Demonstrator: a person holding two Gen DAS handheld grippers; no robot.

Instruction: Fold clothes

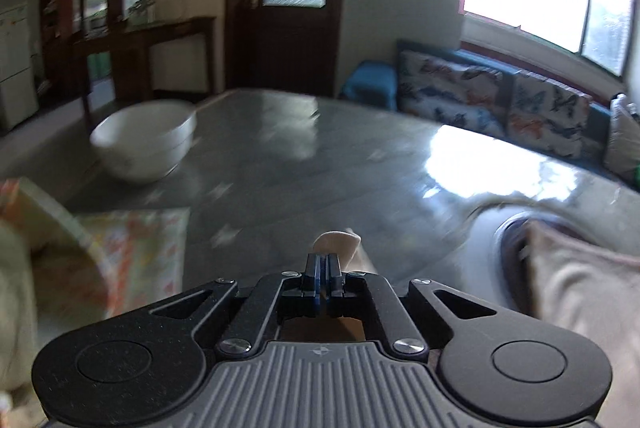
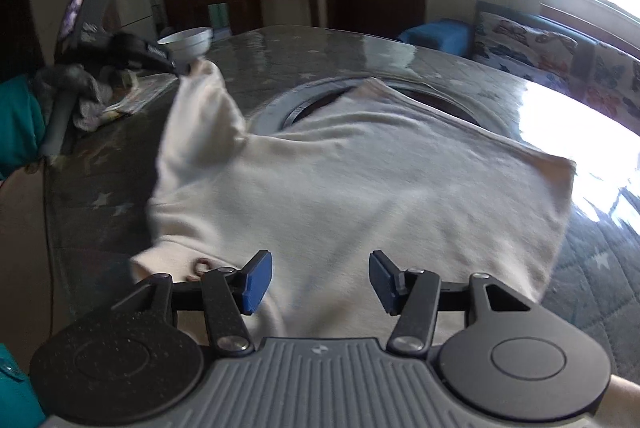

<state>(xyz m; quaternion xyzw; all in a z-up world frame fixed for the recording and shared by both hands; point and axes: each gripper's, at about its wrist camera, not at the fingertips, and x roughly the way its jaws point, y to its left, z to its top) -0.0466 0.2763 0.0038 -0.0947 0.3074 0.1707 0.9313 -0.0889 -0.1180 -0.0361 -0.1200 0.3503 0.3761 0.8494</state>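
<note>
On the table [image 2: 312, 47], with its grey star-patterned cover, the cream shirt [image 2: 360, 195] lies spread flat in front of me, partly covering a round ringed opening [image 2: 272, 107] set in the tabletop; what is inside that opening I cannot tell. I have one corner, a sleeve by the look of it, lifted off to the left, I judge so that it can be carried over the body as a fold. My left gripper [image 2: 182, 67] is pinched tight on that corner, and a tuft of cream cloth pokes out past its closed pads in its own camera. My right gripper [image 2: 320, 280] hangs over the near hem with its blue pads apart and nothing between them, probably ready to pin the cloth. Further back, a white bowl [image 1: 144, 139] sits near the table's left edge; its contents are hidden from here.
</note>
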